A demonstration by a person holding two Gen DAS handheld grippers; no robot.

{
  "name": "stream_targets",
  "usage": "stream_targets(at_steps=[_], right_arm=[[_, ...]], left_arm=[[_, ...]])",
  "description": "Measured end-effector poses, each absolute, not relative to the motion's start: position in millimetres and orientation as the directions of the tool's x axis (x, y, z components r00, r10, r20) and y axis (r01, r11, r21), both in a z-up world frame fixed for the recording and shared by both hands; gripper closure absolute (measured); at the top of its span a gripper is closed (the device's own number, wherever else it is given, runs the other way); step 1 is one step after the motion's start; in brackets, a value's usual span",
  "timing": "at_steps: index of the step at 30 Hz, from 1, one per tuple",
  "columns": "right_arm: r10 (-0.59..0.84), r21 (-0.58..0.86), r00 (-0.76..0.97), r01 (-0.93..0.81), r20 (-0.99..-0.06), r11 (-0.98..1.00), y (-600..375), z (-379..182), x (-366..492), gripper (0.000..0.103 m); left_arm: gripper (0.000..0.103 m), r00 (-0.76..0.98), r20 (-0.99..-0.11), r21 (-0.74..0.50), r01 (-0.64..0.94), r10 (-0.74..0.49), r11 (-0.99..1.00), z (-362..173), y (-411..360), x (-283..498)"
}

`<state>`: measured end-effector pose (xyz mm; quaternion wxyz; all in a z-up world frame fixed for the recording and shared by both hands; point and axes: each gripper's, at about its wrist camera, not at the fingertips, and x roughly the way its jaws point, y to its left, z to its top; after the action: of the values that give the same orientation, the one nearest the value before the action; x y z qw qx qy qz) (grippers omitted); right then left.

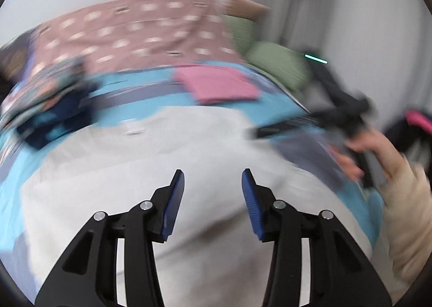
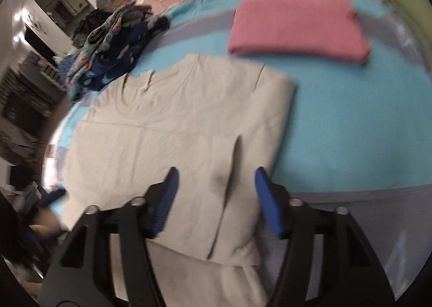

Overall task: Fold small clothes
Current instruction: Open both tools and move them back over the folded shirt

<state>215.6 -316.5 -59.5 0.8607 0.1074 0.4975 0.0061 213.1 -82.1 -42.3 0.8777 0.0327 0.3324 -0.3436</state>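
A beige garment [image 2: 183,128] lies partly folded on a blue bedsheet [image 2: 351,123], its right side folded over with a crease near the front. It also shows in the left wrist view [image 1: 189,150]. My left gripper [image 1: 213,180] is open and empty just above the garment's near part. My right gripper [image 2: 216,180] is open and empty over the garment's right front edge. In the left wrist view the right gripper [image 1: 348,115] shows blurred at the right, held by a hand.
A folded pink garment [image 2: 297,26] lies beyond the beige one, also in the left wrist view [image 1: 221,85]. A heap of dark patterned clothes [image 2: 116,45] sits at the left. A brown dotted blanket [image 1: 140,29] and green pillows [image 1: 278,64] lie behind.
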Motion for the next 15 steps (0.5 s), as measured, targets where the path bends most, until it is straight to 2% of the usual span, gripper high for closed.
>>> stream_targets(at_steps=[1,4,6,8,11,13,15], right_arm=[[0.093,0.166,0.532,0.091,-0.841,0.982,-309.2,-52.3,210.5,0.013],[0.188,0.223,0.579,-0.012,-0.793,0.975,-280.2,-45.8,197.7,0.011],[0.209,0.211,0.557,-0.061,-0.804,0.975,-259.0,-58.8,193.4,0.011],[0.217,0.194,0.502,-0.099,-0.837,0.976,-243.7,-83.1,193.0,0.011],[0.19,0.15,0.458,-0.121,-0.869,0.981,-235.7,-117.5,192.3,0.011],[0.127,0.071,0.469,-0.136,-0.874,0.988,-227.3,-114.6,187.1,0.011],[0.08,0.027,0.466,-0.121,-0.881,0.992,-223.5,-102.4,181.6,0.011]], left_arm=[[0.058,0.575,-0.607,-0.178,0.575,-0.549,0.799,-43.0,-63.6,220.7],[0.058,0.597,-0.63,-0.22,0.476,-0.497,0.852,-56.6,-18.5,235.0],[0.058,0.58,-0.653,-0.263,0.43,-0.487,0.864,-68.2,3.7,242.1],[0.052,0.495,-0.686,-0.368,0.396,-0.533,0.841,-88.5,21.2,251.5],[0.051,0.394,-0.7,-0.502,0.323,-0.596,0.802,-124.9,38.4,266.3],[0.051,0.377,-0.645,-0.603,0.282,-0.664,0.746,-132.2,52.9,270.8],[0.051,0.38,-0.641,-0.63,0.236,-0.667,0.74,-123.9,63.9,269.0]])
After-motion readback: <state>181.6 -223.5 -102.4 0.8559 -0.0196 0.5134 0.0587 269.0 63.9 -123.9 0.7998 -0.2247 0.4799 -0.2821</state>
